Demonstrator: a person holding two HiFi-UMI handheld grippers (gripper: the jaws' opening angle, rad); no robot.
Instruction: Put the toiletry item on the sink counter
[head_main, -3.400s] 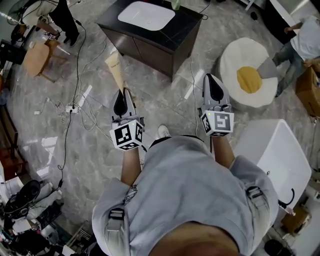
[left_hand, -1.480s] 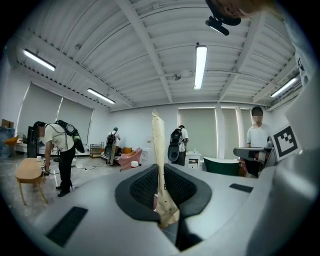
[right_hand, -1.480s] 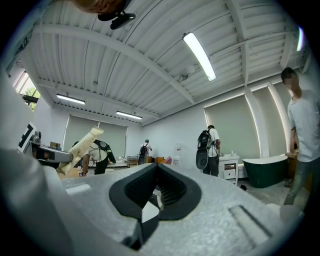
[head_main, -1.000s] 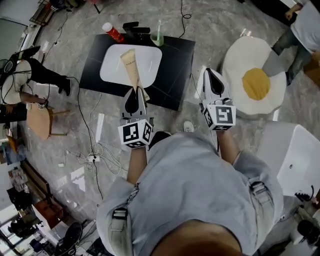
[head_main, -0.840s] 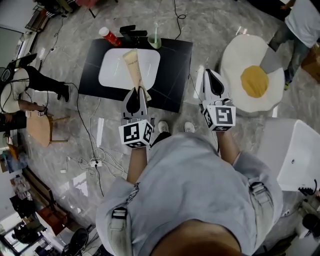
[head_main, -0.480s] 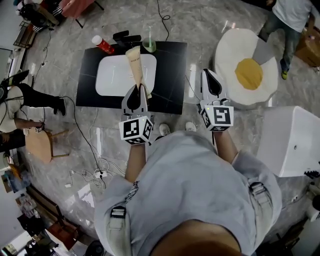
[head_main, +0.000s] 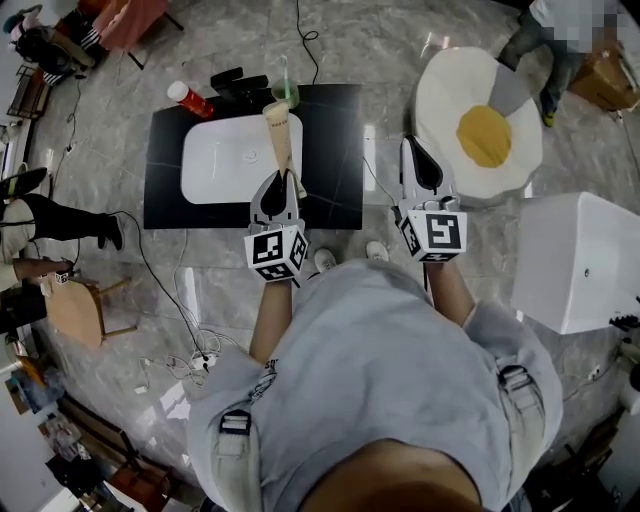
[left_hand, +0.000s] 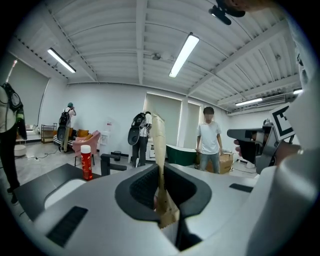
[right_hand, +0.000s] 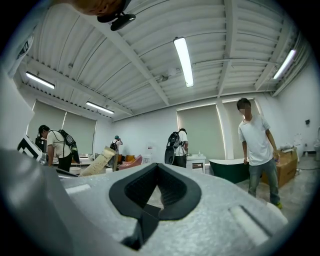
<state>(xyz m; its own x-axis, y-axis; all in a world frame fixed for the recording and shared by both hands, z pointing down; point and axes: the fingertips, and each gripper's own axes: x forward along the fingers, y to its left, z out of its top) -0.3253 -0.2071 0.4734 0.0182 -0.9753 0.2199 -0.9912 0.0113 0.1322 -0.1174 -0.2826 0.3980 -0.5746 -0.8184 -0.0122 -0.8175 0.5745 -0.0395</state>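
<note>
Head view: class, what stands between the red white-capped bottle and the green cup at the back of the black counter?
A black tap fixture stands there, at the black counter's back edge; the head view shows it.

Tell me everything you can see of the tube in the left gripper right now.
The tube is a tan, soft-looking squeeze tube with faint print. The left gripper is shut on its flat crimped end, and the rest sticks out ahead, roughly in line with the jaws. In the head view it overlaps the black sink counter, at the right edge of the white basin. Nothing else touches it.
</note>
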